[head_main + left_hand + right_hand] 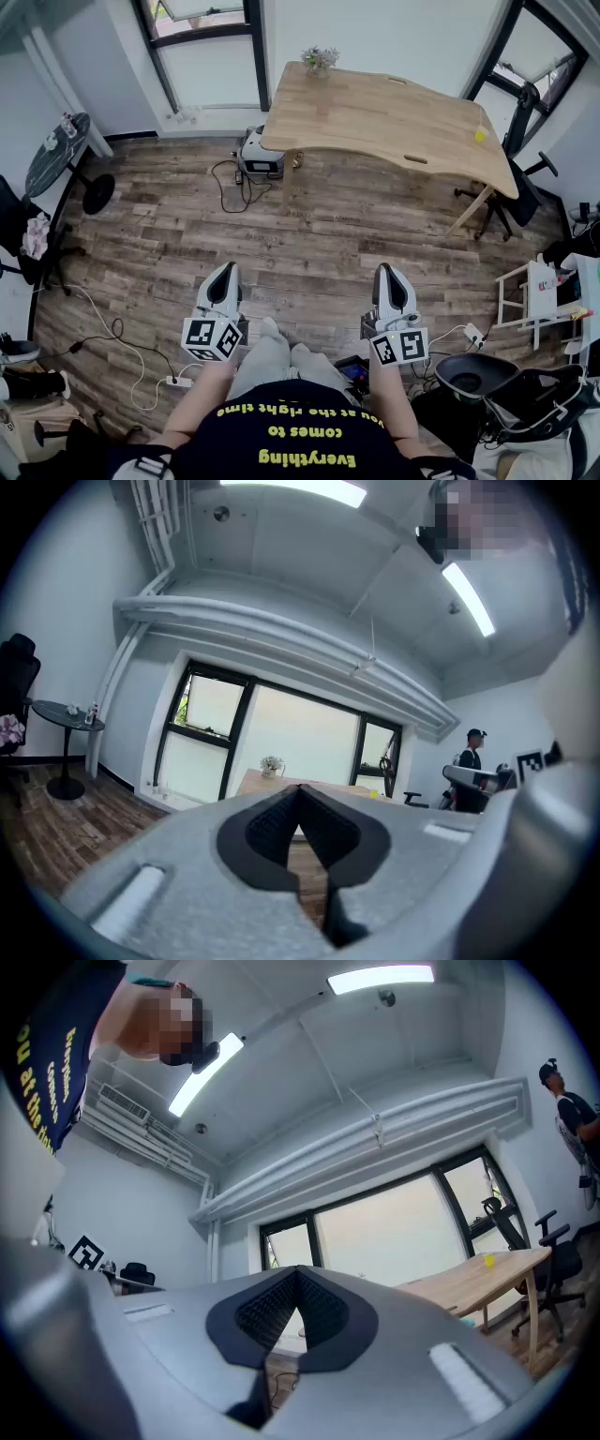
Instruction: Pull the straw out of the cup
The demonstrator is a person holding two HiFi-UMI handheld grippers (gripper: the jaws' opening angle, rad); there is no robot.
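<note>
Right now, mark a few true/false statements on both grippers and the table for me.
1. The left gripper holds a straw. False: its jaws are together on nothing.
2. A small yellow cup stands near the right end of the light wooden table. True.
3. The right gripper hangs over the table. False: it is low over the wood-plank floor, short of the table.
4. A small potted plant stands at the table's far edge. True.

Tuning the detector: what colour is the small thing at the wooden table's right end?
The small thing is yellow; the head view shows it best.
</note>
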